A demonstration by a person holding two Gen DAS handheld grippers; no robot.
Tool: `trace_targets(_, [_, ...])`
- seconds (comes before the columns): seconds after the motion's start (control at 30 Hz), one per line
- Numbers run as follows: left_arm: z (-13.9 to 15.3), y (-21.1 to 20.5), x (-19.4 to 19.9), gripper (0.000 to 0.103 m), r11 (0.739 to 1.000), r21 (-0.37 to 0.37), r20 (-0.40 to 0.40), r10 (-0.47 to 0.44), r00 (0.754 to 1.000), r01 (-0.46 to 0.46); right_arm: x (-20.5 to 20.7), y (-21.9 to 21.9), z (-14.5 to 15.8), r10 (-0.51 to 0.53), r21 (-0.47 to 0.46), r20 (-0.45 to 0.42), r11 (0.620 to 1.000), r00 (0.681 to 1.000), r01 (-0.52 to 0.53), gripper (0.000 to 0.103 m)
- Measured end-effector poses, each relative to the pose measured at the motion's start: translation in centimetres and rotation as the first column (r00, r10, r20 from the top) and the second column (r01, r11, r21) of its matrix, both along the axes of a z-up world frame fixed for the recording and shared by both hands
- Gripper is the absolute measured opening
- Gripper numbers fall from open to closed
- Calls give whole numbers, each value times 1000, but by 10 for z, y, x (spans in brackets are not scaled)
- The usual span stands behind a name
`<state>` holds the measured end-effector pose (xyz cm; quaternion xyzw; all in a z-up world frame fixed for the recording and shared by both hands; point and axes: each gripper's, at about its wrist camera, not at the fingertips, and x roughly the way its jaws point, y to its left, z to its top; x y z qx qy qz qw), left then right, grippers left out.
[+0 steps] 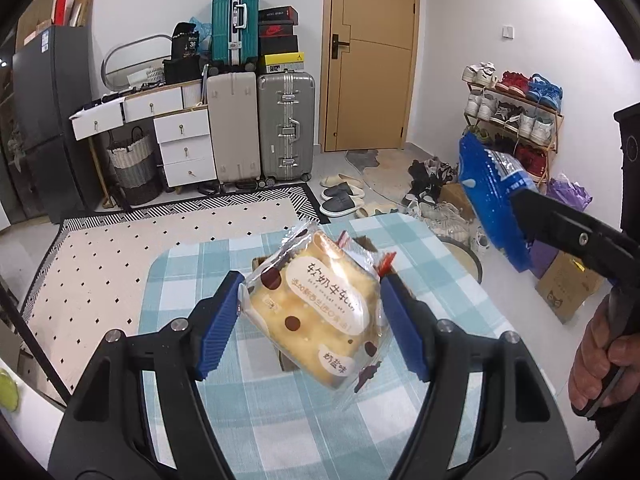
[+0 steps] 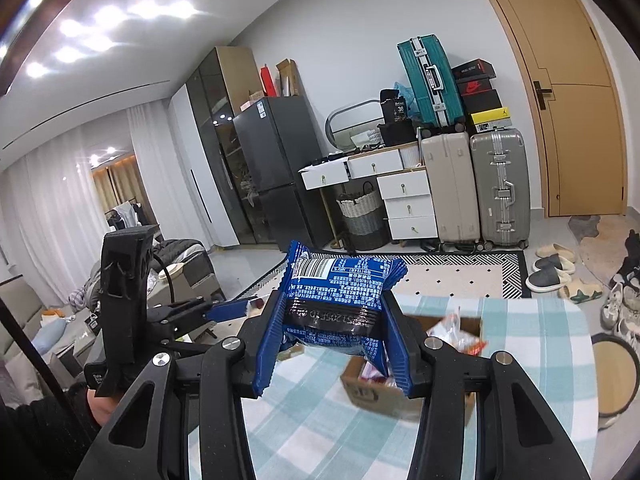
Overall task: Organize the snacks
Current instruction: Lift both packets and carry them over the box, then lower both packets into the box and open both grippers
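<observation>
My left gripper (image 1: pixel 310 320) is shut on a clear-wrapped yellow cracker snack pack (image 1: pixel 316 312) with brown dots, held above the blue checked tablecloth (image 1: pixel 304 432). My right gripper (image 2: pixel 334 332) is shut on a blue snack packet (image 2: pixel 340 292), held in the air; it also shows in the left wrist view (image 1: pixel 490 196) at the right. A cardboard box (image 2: pixel 384 396) with several snack packets (image 2: pixel 456 332) sits on the table below the right gripper. In the left wrist view the box is mostly hidden behind the cracker pack.
Beyond the table lie a dotted rug (image 1: pixel 160 256), suitcases (image 1: pixel 284 124), a white drawer unit (image 1: pixel 184 140), a door (image 1: pixel 372 52) and a shoe rack (image 1: pixel 516 116). A round stool (image 2: pixel 616 376) stands right of the table. The left gripper's body (image 2: pixel 124 312) is at my right gripper's left.
</observation>
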<state>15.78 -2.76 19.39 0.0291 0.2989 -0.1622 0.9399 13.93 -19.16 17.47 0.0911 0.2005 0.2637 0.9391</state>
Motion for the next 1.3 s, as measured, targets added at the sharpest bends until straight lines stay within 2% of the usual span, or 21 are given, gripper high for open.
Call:
trace_targets(0.13, [4, -4, 41, 68, 999, -34, -53, 4, 999, -6, 42, -1, 9, -15, 5, -31, 1000, 999, 15, 47])
trace_targets(0.27, [-10, -12, 76, 68, 999, -41, -82, 8, 997, -11, 86, 0, 6, -36, -23, -66, 999, 997, 34, 47])
trace_targets(0.4, [-41, -23, 111, 68, 999, -38, -130, -5, 991, 0, 126, 2, -14, -51, -67, -116, 997, 992, 44, 47])
trace_targets(0.53, [-74, -31, 135, 68, 1000, -25, -174, -15, 985, 11, 162, 4, -46, -58, -99, -180, 994, 982, 40, 47])
trace_targets(0.7, [-113, -36, 161, 68, 1000, -23, -226, -12, 974, 7, 187, 4, -90, -59, -114, -250, 993, 966, 31, 47])
trace_targets(0.87, [-146, -32, 190, 68, 999, -39, -267, -4, 964, -7, 207, 5, -120, -56, -119, -304, 993, 951, 20, 47])
trace_targets(0.93, [-158, -30, 200, 69, 998, -62, -283, -13, 959, -5, 214, 4, -127, -55, -124, -315, 992, 948, 17, 47])
trace_targets(1.1, [-183, -29, 221, 69, 998, -55, -295, -21, 955, 5, 226, 5, -140, -54, -148, -326, 989, 944, 6, 47])
trace_targets(1.3, [-195, -32, 229, 69, 999, -49, -303, -28, 953, 13, 231, 8, -148, -50, -174, -332, 985, 942, -9, 47])
